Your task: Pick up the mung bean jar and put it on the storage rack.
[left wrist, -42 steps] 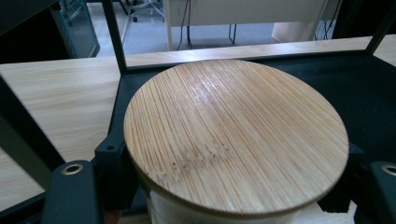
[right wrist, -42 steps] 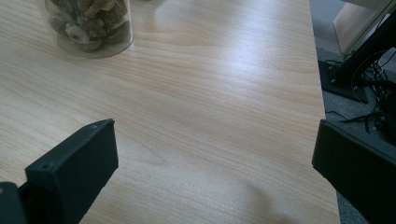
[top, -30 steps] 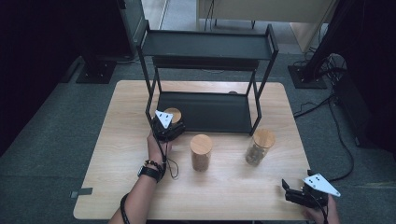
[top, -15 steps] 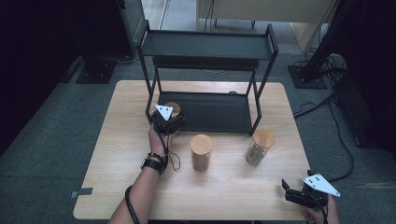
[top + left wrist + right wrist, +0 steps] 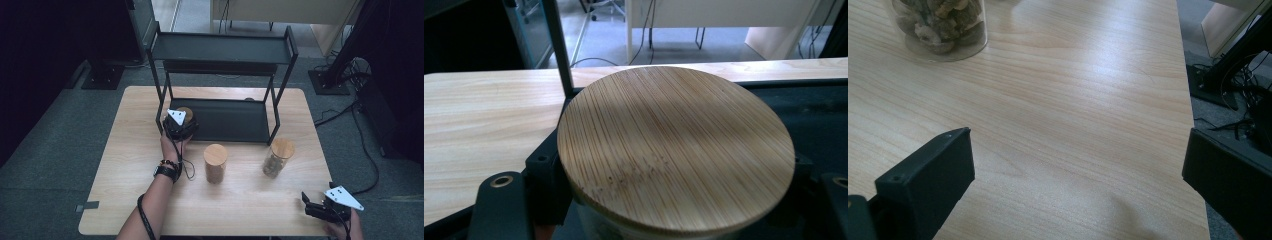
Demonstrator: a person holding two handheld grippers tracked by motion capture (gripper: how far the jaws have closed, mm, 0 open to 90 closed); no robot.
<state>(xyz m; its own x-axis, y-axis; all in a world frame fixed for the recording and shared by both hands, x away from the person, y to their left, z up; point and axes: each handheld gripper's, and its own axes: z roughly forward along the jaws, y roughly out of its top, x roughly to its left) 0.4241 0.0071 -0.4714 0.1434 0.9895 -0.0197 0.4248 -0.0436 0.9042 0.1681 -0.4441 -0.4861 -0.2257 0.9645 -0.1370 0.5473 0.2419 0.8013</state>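
My left gripper [image 5: 181,125] is shut on a glass jar with a bamboo lid [image 5: 674,145], held at the left front corner of the black rack's lower shelf [image 5: 230,122]. In the left gripper view the jaws press both sides of the jar under the lid. Two more bamboo-lidded jars stand on the table: one with brown grain [image 5: 215,163] at the middle, one with chunky brown pieces [image 5: 278,157] to its right. My right gripper [image 5: 320,209] rests open at the table's front right corner, nothing between its jaws; the chunky jar [image 5: 938,25] shows far ahead of it.
The black two-tier metal rack [image 5: 222,50] stands at the back of the light wooden table [image 5: 125,165]; its left front post [image 5: 556,45] rises just beside the held jar. Cables and a stand base lie on the floor at the right [image 5: 335,82].
My left gripper has carried the jar forward, away from the person, up to the left corner of the rack's lower shelf. The right gripper has stayed still.
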